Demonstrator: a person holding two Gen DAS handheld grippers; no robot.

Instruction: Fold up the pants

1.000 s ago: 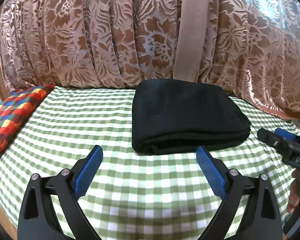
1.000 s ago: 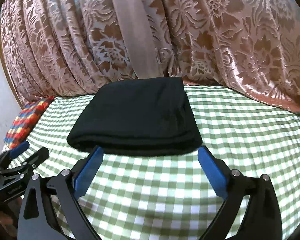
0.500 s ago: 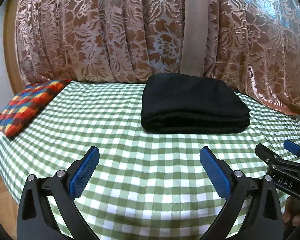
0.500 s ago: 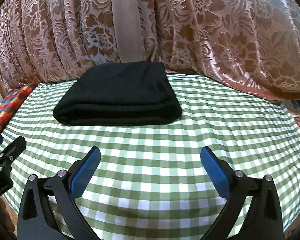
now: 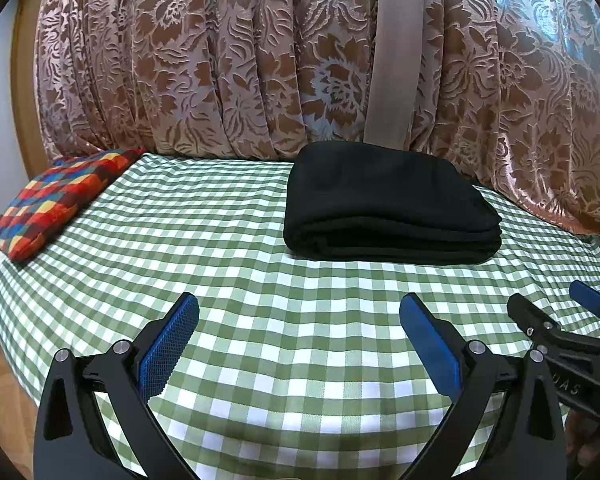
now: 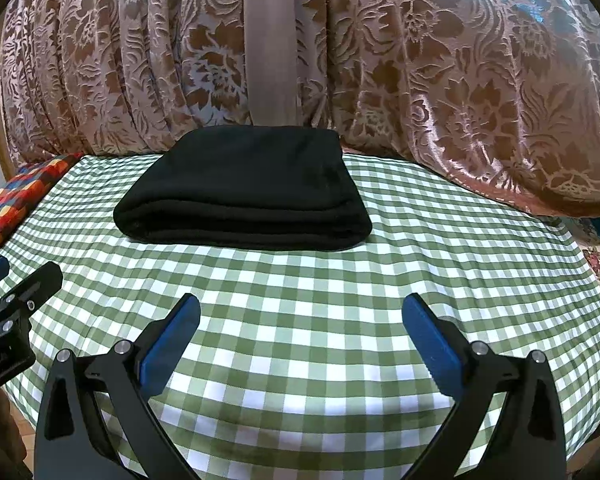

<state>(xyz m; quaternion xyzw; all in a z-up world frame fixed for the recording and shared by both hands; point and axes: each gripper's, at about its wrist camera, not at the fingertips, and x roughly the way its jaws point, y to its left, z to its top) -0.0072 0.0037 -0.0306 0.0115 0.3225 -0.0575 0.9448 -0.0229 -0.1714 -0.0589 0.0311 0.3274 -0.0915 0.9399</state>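
A home, by the look of it — a bedroom or sitting corner. Heavy floral curtains [image 5: 228, 56] in brown and pale blue hang across the whole back, from 10 to 2 o'clock. A green-and-white checked cloth [image 5: 228, 240] covers the worktop, and a bright patchwork cushion [image 5: 56, 200] lies at 9 o'clock — domestic furnishings throughout.

Both grippers, left [image 5: 298, 334] and right [image 6: 300, 334], had black frames, silver screws and blue ribbed fingers [image 5: 168, 354].
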